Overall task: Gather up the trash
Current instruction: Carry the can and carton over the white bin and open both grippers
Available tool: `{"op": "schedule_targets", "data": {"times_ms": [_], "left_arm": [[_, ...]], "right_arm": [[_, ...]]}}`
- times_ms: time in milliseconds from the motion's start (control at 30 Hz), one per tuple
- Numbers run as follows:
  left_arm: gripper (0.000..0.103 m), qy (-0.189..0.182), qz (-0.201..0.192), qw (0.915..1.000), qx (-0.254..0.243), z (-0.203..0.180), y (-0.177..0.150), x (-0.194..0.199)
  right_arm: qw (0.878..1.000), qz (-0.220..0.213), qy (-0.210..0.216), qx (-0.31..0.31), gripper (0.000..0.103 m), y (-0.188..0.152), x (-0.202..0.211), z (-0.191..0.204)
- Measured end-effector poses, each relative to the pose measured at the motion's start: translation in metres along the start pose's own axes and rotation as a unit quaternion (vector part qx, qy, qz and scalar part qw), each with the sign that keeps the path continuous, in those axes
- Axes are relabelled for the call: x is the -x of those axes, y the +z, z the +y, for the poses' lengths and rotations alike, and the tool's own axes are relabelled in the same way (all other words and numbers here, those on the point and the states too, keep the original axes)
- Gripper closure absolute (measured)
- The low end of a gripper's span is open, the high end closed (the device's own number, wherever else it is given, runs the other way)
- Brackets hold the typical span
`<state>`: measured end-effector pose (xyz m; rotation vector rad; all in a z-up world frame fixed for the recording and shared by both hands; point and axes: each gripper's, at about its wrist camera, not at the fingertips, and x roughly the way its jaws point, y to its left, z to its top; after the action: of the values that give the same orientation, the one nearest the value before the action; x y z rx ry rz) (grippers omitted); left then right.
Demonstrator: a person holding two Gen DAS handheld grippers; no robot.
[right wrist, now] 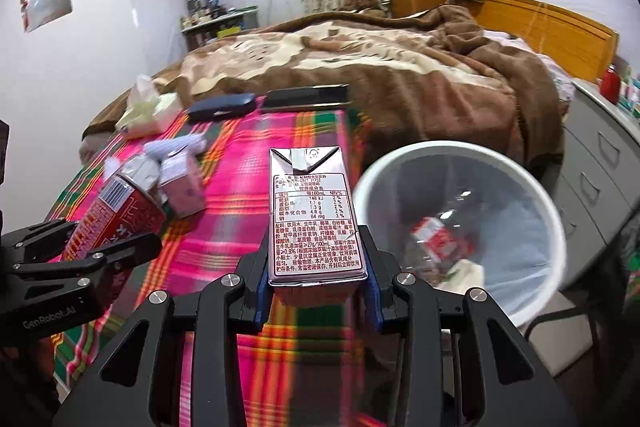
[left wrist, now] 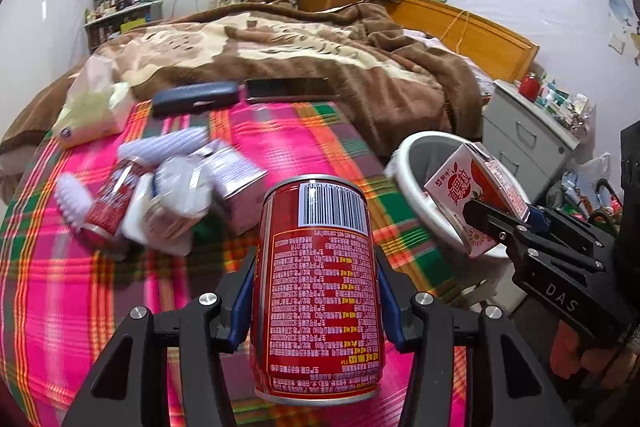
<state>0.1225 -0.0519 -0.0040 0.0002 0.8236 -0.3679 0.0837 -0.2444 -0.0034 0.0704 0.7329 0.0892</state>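
Two claws loaded, left claw (left wrist: 316,291) clamping red can (left wrist: 320,287), right claw (right wrist: 318,267) gripping drink carton (right wrist: 316,215) beside white bin (right wrist: 460,151)

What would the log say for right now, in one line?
left gripper: shut on red can | right gripper: shut on drink carton | white bin: beside bed, trash inside | more trash on plaid cover

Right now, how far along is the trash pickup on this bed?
Partly done. The white bin already holds some wrappers. In hand: the left gripper grips a red can, and the right gripper grips a drink carton; neither is over the bin's middle yet. Left: a pile of cartons and wrappers lies on the plaid blanket.
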Motion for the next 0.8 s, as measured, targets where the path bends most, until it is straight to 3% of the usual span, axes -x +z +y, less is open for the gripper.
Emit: {"op": "schedule_targets", "data": {"times_ms": [333,800], "left_arm": [[0.051,-0.041,-0.007,0.9982,-0.043,-0.065,0.023,-0.019],[0.051,-0.081,0.025,0.9935,-0.075,-0.129,0.046,-0.079]], "right_arm": [[0.998,-0.009,-0.046,-0.032,0.065,0.007,0.008,-0.054],[0.995,0.022,-0.079,-0.061,0.065,0.006,-0.012,-0.113]]}}
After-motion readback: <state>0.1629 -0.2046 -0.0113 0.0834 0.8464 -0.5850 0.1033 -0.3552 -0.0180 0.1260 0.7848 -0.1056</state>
